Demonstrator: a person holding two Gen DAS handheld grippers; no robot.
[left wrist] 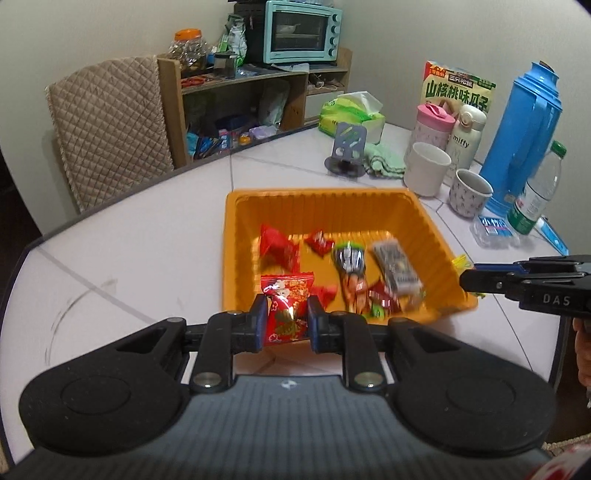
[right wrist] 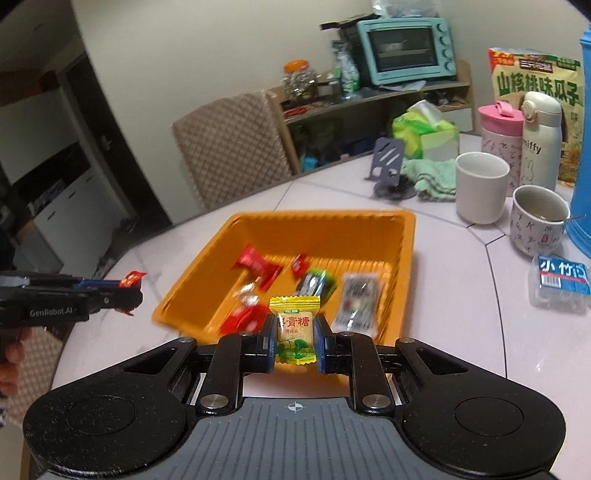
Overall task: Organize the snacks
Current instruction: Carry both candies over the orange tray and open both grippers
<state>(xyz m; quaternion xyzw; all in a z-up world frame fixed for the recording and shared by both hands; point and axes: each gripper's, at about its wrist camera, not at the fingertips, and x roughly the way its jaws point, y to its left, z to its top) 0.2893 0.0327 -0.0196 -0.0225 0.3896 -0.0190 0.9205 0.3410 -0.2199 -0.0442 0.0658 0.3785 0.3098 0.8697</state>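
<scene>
My left gripper point(left wrist: 286, 314) is shut on a red candy packet point(left wrist: 287, 310), held above the near edge of the orange tray point(left wrist: 332, 201). My right gripper point(right wrist: 295, 336) is shut on a yellow candy packet point(right wrist: 295, 328) over the tray's point(right wrist: 325, 221) near rim. Several wrapped snacks lie in the tray: red ones point(left wrist: 277, 245), a green-black one point(left wrist: 349, 256) and a grey packet point(left wrist: 397, 269). The right gripper point(left wrist: 471, 282) shows from the side at the tray's right; the left gripper point(right wrist: 129, 291) shows at its left with the red packet point(right wrist: 131, 278) sticking out.
On the white table point(left wrist: 129, 258), behind the tray, stand a phone stand point(left wrist: 347, 147), a green cloth point(left wrist: 384, 160), two cups point(left wrist: 426, 168), bottles, a blue thermos point(left wrist: 524, 136) and a small plastic box point(right wrist: 561, 284). A quilted chair point(left wrist: 107, 125) and a shelf with a toaster oven point(left wrist: 301, 31) lie beyond.
</scene>
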